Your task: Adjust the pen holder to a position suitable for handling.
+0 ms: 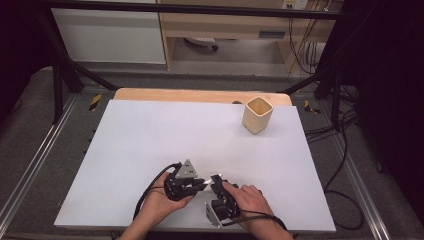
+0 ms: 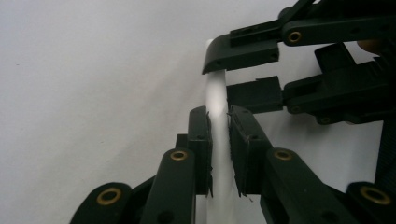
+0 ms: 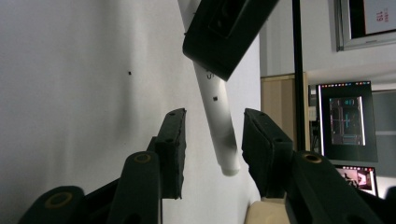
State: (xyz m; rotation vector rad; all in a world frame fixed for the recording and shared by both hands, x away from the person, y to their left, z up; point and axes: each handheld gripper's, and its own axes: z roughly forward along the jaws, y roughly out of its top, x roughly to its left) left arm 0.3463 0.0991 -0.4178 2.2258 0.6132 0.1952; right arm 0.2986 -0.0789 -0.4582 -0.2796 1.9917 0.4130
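From the high view, a person sits at the 6 o'clock edge of a white table point(image 1: 150, 140). The left gripper point(image 1: 199, 184) and the right gripper point(image 1: 215, 183) meet nose to nose near that edge. A thin white stick point(image 1: 206, 181) pokes out between them. A wooden cup point(image 1: 257, 115) stands well apart, up at about 1 o'clock, near the far edge. It looks empty from here, so nothing seems to have been put in it yet.

In the left gripper view, the left gripper point(image 2: 219, 140) has its 2 jaws pressed tight on the white stick point(image 2: 217, 93), which runs up toward 12 o'clock. The right gripper point(image 2: 250, 74) comes in from 2 o'clock with its jaws on both sides of the stick's far end. 1 jaw seems to touch the end, but it is hard to tell.

In the right gripper view, the right gripper point(image 3: 212, 140) has the stick point(image 3: 218, 121) between its 2 jaws. There is a gap on each side, so the jaws are still spread and do not pinch it yet. The left gripper point(image 3: 224, 32) holds the stick at 12 o'clock.

So the stick is up off the table in 1 firm grip. The second grip is not finished. Maybe the stick will go into the cup later, but that is only a guess.
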